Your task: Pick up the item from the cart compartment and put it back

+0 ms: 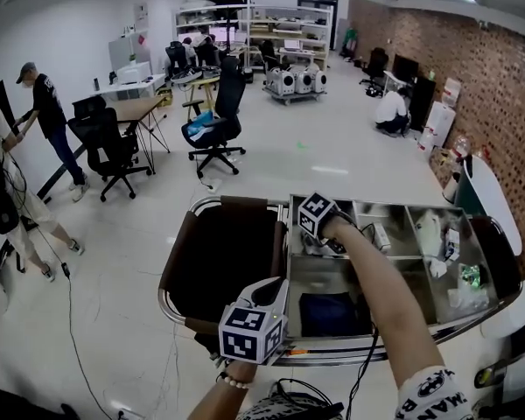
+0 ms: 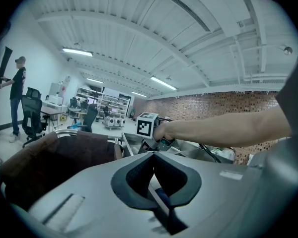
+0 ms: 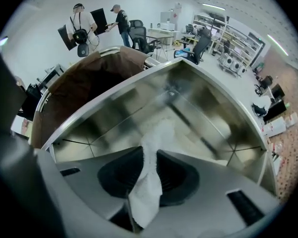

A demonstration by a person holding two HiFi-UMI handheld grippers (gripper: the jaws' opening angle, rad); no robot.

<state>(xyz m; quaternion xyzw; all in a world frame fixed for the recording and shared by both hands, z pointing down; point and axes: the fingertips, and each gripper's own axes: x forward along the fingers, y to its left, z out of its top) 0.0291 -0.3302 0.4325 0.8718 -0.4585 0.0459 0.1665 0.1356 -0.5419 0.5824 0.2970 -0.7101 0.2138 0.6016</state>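
My right gripper [image 3: 151, 150] is shut on a white cloth [image 3: 146, 182], which hangs pinched between its pads over a bare steel compartment [image 3: 188, 108] of the cart [image 1: 245, 201]. In the head view this gripper [image 1: 326, 241] reaches into the cart's far middle compartment, and its marker cube [image 2: 147, 124] shows in the left gripper view. My left gripper [image 1: 271, 291] hovers at the cart's near edge beside the brown bag [image 1: 219, 261]. Its jaws [image 2: 153, 156] meet with nothing between them.
A dark blue item [image 1: 328, 313] lies in the near middle compartment. White packets [image 1: 429, 230] and a green item [image 1: 470, 276] fill the right compartments. Office chairs [image 1: 214, 129], desks and people [image 1: 48, 112] stand beyond on the floor. A brick wall [image 1: 499, 103] runs along the right.
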